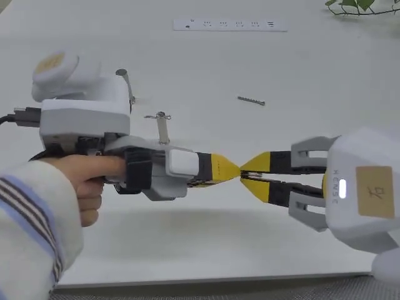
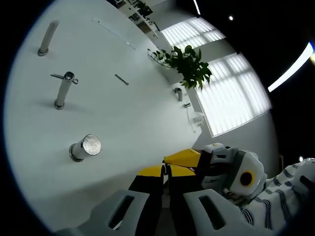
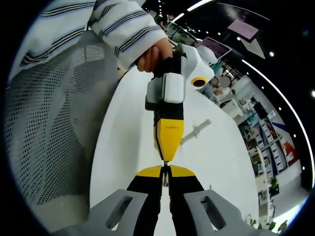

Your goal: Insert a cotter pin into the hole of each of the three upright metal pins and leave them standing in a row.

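Three upright metal pins stand in a row in the left gripper view: a far pin (image 2: 47, 38), a middle pin (image 2: 64, 90) with a cotter pin through its top, and a near pin (image 2: 84, 147). The middle pin (image 1: 162, 128) and the far pin (image 1: 125, 81) also show in the head view. A loose cotter pin (image 1: 251, 100) lies on the table. The left gripper (image 1: 232, 170), shut, meets the right gripper (image 1: 247, 175) tip to tip above the table. A thin grey sliver, seemingly a cotter pin (image 3: 165, 177), sits between the right gripper's (image 3: 165, 173) shut jaws.
A white power strip (image 1: 230, 25) lies at the far side of the table (image 1: 187, 244), with a plant (image 1: 359, 6) at the far right corner. The table's front edge runs just below the grippers. A person's striped sleeve (image 1: 31, 231) holds the left gripper.
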Motion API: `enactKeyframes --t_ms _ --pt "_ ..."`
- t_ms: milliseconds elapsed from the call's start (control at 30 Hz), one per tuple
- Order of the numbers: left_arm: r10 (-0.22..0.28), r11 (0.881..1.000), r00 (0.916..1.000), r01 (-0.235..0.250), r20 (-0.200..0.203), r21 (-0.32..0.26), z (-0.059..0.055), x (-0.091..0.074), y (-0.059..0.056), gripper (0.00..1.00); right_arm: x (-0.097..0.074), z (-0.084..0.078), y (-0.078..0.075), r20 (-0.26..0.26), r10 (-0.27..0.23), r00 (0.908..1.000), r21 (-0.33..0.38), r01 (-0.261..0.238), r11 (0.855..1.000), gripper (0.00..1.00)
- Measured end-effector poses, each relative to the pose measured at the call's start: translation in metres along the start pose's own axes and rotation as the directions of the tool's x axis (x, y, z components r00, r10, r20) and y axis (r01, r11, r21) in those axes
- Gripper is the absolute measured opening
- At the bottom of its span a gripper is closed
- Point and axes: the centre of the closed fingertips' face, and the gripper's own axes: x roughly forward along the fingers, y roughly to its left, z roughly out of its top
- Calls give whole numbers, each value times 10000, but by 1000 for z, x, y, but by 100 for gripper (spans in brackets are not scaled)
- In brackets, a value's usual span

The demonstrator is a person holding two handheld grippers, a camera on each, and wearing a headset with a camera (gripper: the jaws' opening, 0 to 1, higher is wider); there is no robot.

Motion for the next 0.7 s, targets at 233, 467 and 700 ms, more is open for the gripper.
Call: enactKeyframes --t_ms 233,467,700 --pt "-37 10000 9999 37 -149 7 -3 1 0 1 0 0 3 -73 105 9999 -376 -108 9992 5" --pt "-193 9997 9996 190 -205 -125 -6 3 0 1 -1 1 4 -49 78 10000 -453 -80 9989 5" --pt "-147 9998 9998 145 -115 -141 -4 4 1 1 -1 2 3 -3 83 10000 -326 -83 9994 5"
